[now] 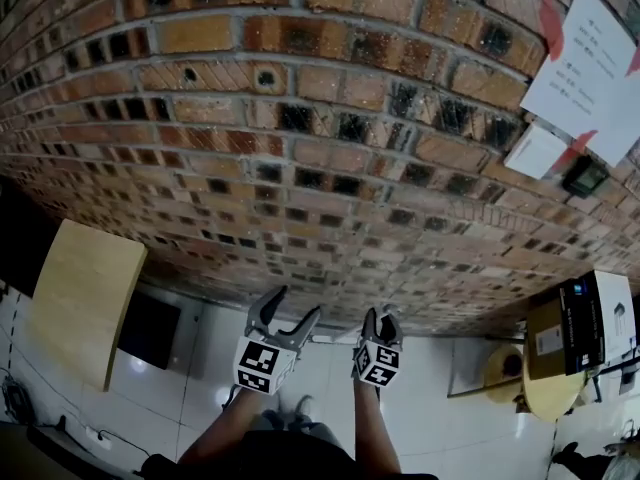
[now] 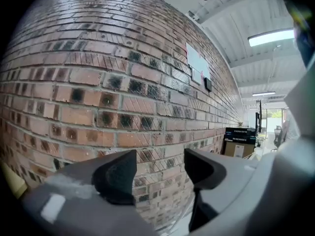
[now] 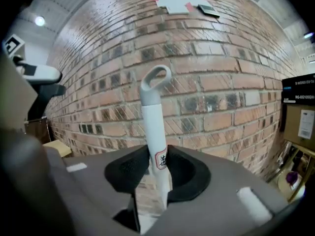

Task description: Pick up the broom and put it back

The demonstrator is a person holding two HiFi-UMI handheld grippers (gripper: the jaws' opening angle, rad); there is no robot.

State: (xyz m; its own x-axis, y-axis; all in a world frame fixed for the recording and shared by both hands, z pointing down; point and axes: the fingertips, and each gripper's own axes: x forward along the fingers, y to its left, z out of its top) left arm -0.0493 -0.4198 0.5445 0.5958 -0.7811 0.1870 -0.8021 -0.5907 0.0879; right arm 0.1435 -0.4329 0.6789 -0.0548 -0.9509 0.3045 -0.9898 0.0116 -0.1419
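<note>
While the red brick wall (image 1: 300,118) is faced, the white broom handle with grey loop end (image 3: 153,117) is clamped upright in the right gripper (image 3: 156,168); the left gripper (image 2: 160,171) is held with jaws apart

Broom (image 3: 152,122) below the right hand-held gripper (image 3: 157,165) (head included) unseen

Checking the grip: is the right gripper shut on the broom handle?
Shut: on the right gripper, the pads press both sides of the white broom handle.
</note>
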